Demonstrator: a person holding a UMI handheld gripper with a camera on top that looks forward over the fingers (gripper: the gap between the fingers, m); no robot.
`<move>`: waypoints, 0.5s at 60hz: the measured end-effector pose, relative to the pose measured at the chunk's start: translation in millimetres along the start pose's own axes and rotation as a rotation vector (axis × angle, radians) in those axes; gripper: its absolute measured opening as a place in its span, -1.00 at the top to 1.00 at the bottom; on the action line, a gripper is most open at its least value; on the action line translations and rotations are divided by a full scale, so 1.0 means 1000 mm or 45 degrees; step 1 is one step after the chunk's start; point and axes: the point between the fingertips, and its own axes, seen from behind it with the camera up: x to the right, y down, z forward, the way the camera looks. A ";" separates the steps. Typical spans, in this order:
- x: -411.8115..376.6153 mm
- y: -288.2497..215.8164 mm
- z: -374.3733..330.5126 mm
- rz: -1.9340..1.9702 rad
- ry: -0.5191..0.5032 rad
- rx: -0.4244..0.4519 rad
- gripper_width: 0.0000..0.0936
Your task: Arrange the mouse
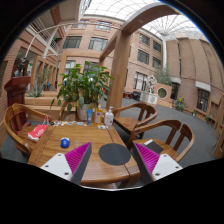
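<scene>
A round wooden table (88, 160) is seen ahead of the gripper (112, 162), set in a big brick atrium with a glass roof overhead.

Starting over at 9 o'clock, a wooden armchair (14, 128) is pulled up to the table's edge. Just inside that, at roughly 10 o'clock on the tabletop, something red and white (38, 131) is lying flat, too small to be named properly. A small blue object (65, 143) sits a little nearer, just beyond the left finger's tip; it's probably the mouse, but that can't be told for sure from this view.

The gripper's fingers are spread wide apart, nothing pinched between them. The left magenta pad (78, 157) is at about 7 o'clock. Between the two fingers, resting on the table on its own, a dark round mouse pad (114, 154) is seen, with a gap on either side. The right pad (148, 158) is at about 5 o'clock.

At 12 o'clock, on the far side of the table, a leafy potted plant (84, 85) is standing, with a couple of small bottles (108, 117) just to its right. More wooden chairs (168, 135) are parked at 2 to 3 o'clock, close against the table rim.
</scene>
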 end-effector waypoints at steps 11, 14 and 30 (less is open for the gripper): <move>-0.004 0.054 0.025 0.005 0.006 -0.141 -0.82; -0.011 0.075 0.035 0.000 -0.006 -0.187 -0.82; -0.120 0.176 0.081 -0.058 -0.255 -0.421 -0.83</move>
